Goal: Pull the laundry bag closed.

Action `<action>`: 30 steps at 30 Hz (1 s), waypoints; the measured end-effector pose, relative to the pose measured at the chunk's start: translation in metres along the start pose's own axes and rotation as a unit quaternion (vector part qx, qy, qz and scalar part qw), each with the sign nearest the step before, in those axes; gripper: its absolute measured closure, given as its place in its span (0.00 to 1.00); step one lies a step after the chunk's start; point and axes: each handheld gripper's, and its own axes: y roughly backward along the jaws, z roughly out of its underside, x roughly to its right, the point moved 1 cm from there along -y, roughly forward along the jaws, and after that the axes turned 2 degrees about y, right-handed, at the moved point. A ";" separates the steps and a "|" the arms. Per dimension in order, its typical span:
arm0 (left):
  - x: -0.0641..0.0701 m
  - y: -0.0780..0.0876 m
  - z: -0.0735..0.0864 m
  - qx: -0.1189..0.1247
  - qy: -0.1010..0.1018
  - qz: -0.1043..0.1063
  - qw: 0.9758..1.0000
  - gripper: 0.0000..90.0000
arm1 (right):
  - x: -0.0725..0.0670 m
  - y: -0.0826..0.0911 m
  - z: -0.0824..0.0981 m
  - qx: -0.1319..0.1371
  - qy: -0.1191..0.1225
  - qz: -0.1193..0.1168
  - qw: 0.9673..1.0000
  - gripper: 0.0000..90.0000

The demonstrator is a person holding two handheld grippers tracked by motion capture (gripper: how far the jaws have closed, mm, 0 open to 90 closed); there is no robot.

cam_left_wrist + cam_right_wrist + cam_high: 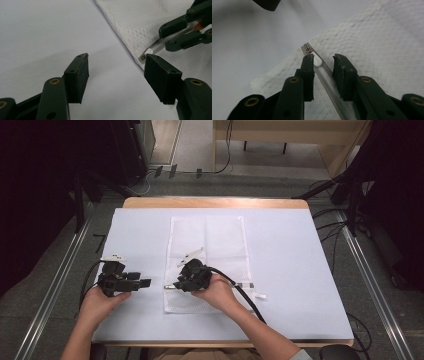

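The right claw [323, 66] sat half spread around the zipper pull [317, 61] at the mesh bag's [220, 240] near-left corner. The zipper ran straight back from there. The left claw [116, 72] waited spread wide, just beside that corner.

Left gripper [116, 72] gapes wide; right gripper [323, 72] stands narrowly parted.

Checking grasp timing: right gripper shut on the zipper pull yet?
Not shut. The right gripper straddles the zipper pull on the mesh bag; a gap shows beside one jaw.
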 end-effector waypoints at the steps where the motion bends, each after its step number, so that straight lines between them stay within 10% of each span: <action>1: 0.000 0.000 0.000 0.000 0.000 0.000 1.000 0.41 | 0.000 -0.002 0.000 0.000 0.001 -0.001 1.000 0.82; 30: -0.001 0.000 0.000 0.000 0.003 0.001 1.000 0.41 | -0.009 -0.028 -0.011 -0.020 0.011 -0.031 0.999 0.92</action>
